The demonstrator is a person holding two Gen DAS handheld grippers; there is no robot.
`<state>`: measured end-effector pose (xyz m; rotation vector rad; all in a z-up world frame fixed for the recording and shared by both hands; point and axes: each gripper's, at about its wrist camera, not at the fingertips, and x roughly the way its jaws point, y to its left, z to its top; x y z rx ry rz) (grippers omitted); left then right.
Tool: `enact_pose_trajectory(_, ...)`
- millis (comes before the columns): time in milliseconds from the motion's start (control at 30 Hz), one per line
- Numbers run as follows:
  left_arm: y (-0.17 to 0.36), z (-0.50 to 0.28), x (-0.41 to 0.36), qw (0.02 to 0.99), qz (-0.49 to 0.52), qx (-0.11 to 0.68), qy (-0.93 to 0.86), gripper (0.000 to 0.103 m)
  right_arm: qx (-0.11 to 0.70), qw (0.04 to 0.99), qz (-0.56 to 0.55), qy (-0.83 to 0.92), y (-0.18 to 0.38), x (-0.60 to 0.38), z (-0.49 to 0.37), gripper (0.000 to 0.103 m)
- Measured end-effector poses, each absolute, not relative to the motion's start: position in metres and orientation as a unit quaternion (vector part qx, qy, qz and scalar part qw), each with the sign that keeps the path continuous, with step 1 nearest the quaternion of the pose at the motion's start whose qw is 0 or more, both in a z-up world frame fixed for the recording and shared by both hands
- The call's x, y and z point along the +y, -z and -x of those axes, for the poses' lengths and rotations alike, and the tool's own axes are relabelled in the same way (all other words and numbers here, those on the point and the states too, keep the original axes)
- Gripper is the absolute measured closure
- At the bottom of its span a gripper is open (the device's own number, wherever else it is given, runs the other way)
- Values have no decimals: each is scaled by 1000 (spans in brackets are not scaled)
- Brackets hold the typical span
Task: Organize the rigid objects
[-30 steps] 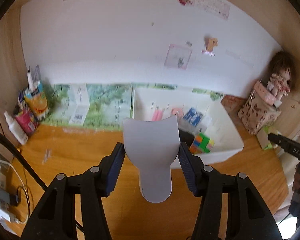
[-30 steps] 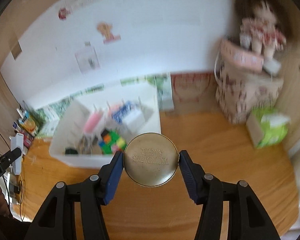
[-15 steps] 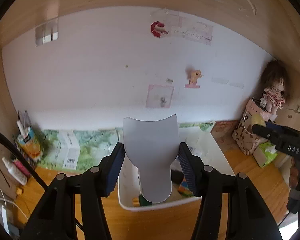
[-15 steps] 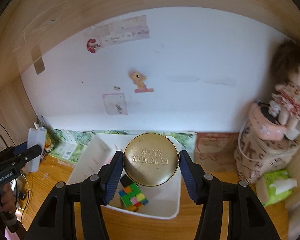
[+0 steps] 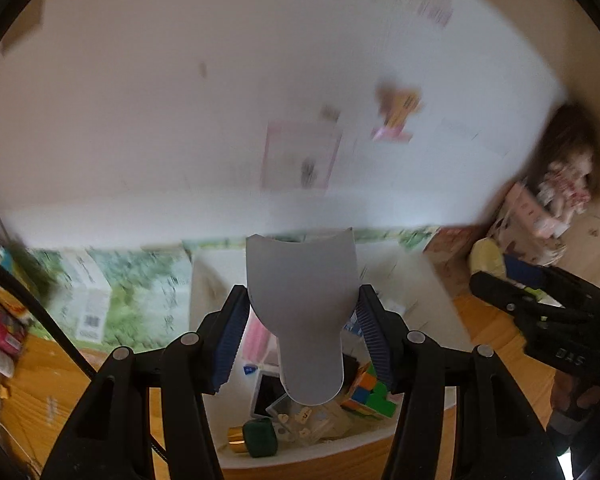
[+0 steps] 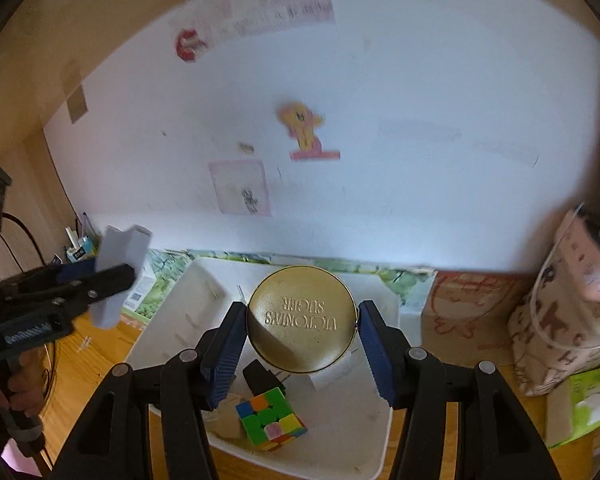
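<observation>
Both loads are carried over the white bin (image 6: 388, 360), ready for placing. Your left gripper (image 5: 302, 332) is clamped on a grey scoop-shaped plastic piece (image 5: 302, 300), held upright above the bin's near end. Your right gripper (image 6: 302, 334) grips a round gold tin (image 6: 302, 318) by its rim, above the bin's middle.

Already in the bin: a colour cube (image 6: 271, 420), a dark green block (image 5: 260, 438), small clear packets, and something pink, too blurred to name.

Next move, as I judge it: lower each piece into a free patch of bin floor before you let go. The right half looks barest. Watch the cube under the tin.

Writing: the tin lid reads "VICTORIA'S SECRET", embossed and upside down from here. The wall notes are too smeared to read.
</observation>
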<state>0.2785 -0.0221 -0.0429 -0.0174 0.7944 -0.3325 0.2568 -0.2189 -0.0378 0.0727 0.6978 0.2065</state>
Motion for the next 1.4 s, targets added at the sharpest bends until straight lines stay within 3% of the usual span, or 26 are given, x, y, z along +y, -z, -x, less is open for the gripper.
enact_pose_trajectory(267,99,-307,-39,875,6,458,153,44,411,903,-69,-107,96,-219,-283,46)
enact_pose_trajectory(500,106,-308,-41,866,11,476,155,44,420,897,-71,-114,101,-212,-283,45)
enact_pose_trajectory(600,101,-307,-39,866,17,474,158,41,417,898,-71,-119,96,-212,-282,37)
enact_pose_trajectory(700,86,-302,-35,876,19,457,152,30,410,901,-71,-122,87,-212,-277,28)
enact_pose_trajectory(867,53,-283,-26,892,31,427,149,22,388,911,-62,-125,60,-209,-260,22)
enact_pose_trajectory(1167,-1,-215,-1,914,56,374,145,18,344,928,-55,-130,12,-207,-194,21)
enact_pose_trajectory(1400,-9,-158,12,922,78,358,121,16,364,919,-69,-132,13,-203,-135,21)
